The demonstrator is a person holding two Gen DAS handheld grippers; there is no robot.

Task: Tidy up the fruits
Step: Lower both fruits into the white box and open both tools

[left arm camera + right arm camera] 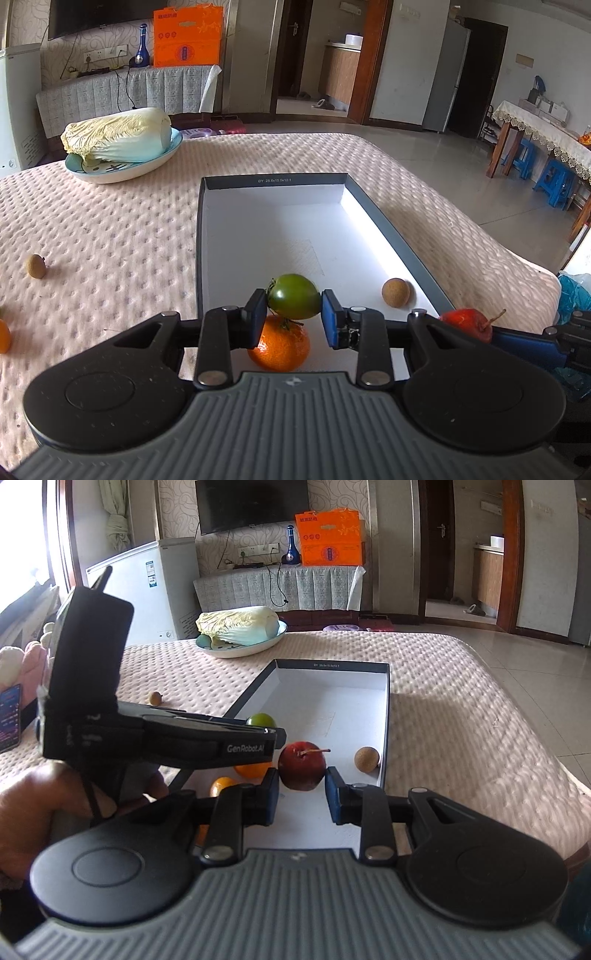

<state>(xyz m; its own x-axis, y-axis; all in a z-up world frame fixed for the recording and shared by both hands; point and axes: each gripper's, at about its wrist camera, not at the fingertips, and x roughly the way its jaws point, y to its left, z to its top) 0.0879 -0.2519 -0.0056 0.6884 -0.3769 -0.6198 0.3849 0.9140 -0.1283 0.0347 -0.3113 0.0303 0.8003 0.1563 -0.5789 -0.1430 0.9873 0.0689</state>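
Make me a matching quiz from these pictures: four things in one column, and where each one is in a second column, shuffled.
Things:
1. green tomato
2. red apple
3. cabbage
4. orange

Places:
A. on the plate at the far side of the table
B. between the fingers of the right tool
C. in the box, under the left tool
D. between the fingers of the left tool

Pairs: 1-D, 2-B, 3-A, 4-C
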